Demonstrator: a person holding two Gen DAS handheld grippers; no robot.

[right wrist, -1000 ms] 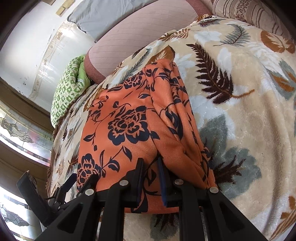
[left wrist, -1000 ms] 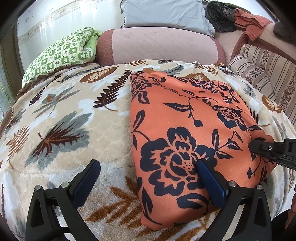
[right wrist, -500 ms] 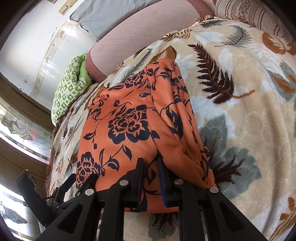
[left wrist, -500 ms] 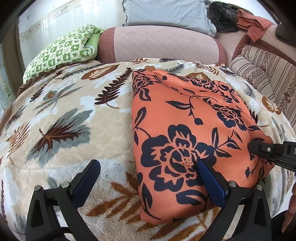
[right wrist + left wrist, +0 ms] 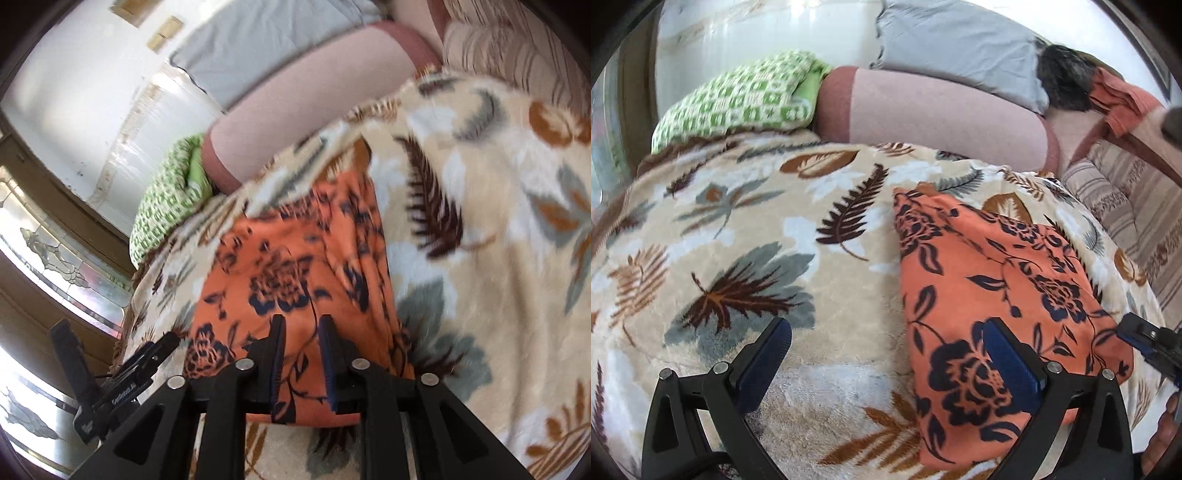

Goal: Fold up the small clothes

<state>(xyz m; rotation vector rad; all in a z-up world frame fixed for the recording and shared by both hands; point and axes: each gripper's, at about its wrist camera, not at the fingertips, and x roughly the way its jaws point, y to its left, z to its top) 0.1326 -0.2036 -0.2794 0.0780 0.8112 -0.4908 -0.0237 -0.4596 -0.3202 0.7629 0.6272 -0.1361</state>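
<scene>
Orange folded cloth with dark blue flowers (image 5: 1004, 295) lies on fluffy beige leaf blanket (image 5: 738, 258). My right gripper (image 5: 302, 354) open a little, over cloth's near edge. My left gripper (image 5: 886, 354) spread wide, one finger over cloth.

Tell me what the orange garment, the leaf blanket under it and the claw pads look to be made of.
Orange garment: thin woven or knit fabric, matte, fine-grained; it drapes in soft folds. Fibre unclear.
Leaf blanket: plush fleece, likely synthetic; fuzzy nap with faint quilted lines.
Claw pads: dark blue, matte, probably rubber or soft plastic on black rigid plastic arms with metal pins.
</scene>
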